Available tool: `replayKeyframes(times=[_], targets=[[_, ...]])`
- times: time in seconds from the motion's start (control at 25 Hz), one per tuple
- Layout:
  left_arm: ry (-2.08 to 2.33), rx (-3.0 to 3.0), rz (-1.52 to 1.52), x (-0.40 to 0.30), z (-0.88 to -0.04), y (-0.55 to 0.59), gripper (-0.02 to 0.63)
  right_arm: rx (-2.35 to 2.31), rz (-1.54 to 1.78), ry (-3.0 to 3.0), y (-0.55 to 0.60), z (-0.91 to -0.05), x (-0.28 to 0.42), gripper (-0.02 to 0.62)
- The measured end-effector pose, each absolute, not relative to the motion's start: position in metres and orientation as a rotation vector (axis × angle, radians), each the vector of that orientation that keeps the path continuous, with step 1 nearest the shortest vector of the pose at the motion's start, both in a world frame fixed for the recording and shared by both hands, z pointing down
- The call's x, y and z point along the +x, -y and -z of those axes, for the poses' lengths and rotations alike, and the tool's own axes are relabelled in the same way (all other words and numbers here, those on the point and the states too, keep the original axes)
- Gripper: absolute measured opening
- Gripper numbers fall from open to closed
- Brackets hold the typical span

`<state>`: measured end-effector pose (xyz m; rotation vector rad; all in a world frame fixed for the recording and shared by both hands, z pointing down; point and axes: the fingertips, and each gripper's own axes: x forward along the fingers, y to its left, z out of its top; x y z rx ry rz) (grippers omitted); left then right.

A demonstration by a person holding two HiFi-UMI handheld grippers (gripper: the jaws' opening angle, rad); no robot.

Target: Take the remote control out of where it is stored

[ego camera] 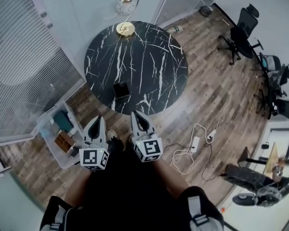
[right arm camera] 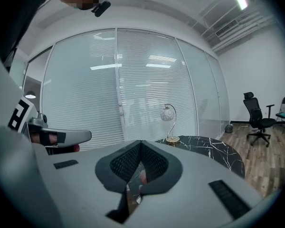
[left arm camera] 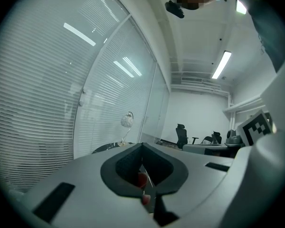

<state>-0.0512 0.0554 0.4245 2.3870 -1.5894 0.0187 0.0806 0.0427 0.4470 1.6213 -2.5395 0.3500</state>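
A small black box (ego camera: 120, 90) stands near the front edge of the round black marble table (ego camera: 154, 57). I cannot make out the remote control in any view. Both grippers hang close to my body, short of the table and above the wooden floor. My left gripper (ego camera: 98, 119) has its jaws pressed together with nothing between them, and the left gripper view shows the same closed tip (left arm camera: 142, 145). My right gripper (ego camera: 136, 113) is also shut and empty, its tip (right arm camera: 140, 143) pointing toward the table (right arm camera: 213, 148).
A gold-based lamp (ego camera: 125, 28) stands at the table's far edge. A clear plastic bin (ego camera: 47, 136) with small items sits on the floor at the left by the glass wall. A power strip with cables (ego camera: 195, 143) lies to the right. Office chairs (ego camera: 241, 35) stand at the far right.
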Motion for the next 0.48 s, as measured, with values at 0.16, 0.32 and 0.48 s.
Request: replayKeyframes(times=[0.16,0.32,0.48], targets=[[1.591,2.374,-0.018,-0.054,-0.426,-0.047,0.008,1.608,-0.360,2.530,-0.034,-0.451,0.080,0.002],[1.635,2.350,-0.030,-0.056,-0.430,-0.028,0.008,1.589,-0.348,2.551,-0.014,-0.454,0.076,0.002],[1.688,2.284,-0.013,-0.055,-0.429,-0.013,0.008,1.552,-0.373,2.562,0.004,-0.459,0.079,0.002]])
